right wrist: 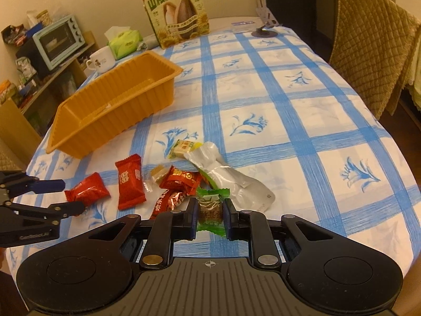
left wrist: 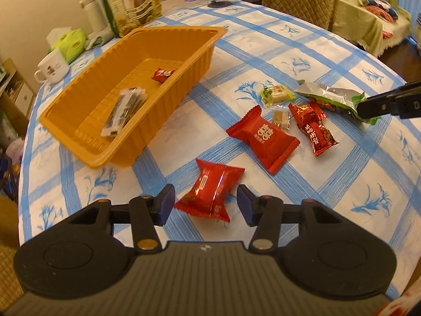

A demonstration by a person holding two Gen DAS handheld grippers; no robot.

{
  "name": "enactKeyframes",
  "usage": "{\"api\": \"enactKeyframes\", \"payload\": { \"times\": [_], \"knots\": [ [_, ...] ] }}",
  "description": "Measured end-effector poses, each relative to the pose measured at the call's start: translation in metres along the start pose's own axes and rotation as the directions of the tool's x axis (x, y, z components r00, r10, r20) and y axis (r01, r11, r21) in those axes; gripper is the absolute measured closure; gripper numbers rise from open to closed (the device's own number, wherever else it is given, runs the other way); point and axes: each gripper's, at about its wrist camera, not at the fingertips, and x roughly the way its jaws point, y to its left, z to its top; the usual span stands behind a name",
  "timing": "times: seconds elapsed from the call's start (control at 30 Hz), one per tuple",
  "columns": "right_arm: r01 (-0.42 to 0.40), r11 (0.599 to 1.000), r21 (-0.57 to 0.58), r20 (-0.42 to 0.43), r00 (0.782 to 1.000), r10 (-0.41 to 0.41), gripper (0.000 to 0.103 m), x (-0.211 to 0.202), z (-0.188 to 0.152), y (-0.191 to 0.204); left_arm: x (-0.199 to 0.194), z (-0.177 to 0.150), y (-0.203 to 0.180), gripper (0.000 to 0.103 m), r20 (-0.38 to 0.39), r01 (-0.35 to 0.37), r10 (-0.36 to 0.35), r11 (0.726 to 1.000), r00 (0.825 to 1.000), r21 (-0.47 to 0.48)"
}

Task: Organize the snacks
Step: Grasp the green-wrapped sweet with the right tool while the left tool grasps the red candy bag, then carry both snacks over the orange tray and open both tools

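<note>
An orange tray (left wrist: 184, 79) (right wrist: 118, 110) holds a small red candy (left wrist: 163, 75) and a clear pack of dark bars (left wrist: 125, 112). My left gripper (left wrist: 205, 205) is open, its blue pads either side of a red snack packet (left wrist: 210, 194) (right wrist: 86, 191) without pressing it. My right gripper (right wrist: 210, 216) is shut on a green-wrapped candy (right wrist: 210, 208), beside a silver-green pouch (right wrist: 229, 179) (left wrist: 329, 97). Loose on the cloth lie another red packet (left wrist: 263, 138) (right wrist: 130, 185), red foil packets (left wrist: 313, 129) (right wrist: 181, 180), a yellow-green candy (left wrist: 276, 93) (right wrist: 184, 147) and a small brown candy (left wrist: 281, 118) (right wrist: 158, 173).
A tall sunflower-seed box (right wrist: 175, 13), a white mug (right wrist: 101, 59) and a green tissue pack (right wrist: 123, 40) stand behind the tray. A quilted chair (right wrist: 373, 52) is at the far right edge. A shelf with a toaster oven (right wrist: 58, 40) stands left of the table.
</note>
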Motion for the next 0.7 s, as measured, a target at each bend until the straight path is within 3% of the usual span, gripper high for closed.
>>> {"api": "enactKeyframes", "payload": {
  "times": [0.23, 0.37, 0.7],
  "knots": [
    [0.029, 0.998, 0.052, 0.003, 1.000, -0.030, 0.083, -0.010, -0.005, -0.012, 0.018, 0.008, -0.003, 0.059, -0.026, 0.031, -0.030, 0.998, 0.999, 0.059],
    [0.039, 0.997, 0.065, 0.005, 0.999, -0.039, 0.083, -0.013, -0.007, -0.016, 0.022, 0.008, -0.005, 0.075, -0.042, 0.045, -0.042, 0.997, 0.998, 0.055],
    [0.009, 0.999, 0.046, 0.015, 1.000, -0.010, 0.083, -0.015, 0.000, -0.012, 0.006, 0.005, 0.002, 0.079, -0.010, 0.049, -0.049, 0.998, 0.999, -0.026]
  ]
}}
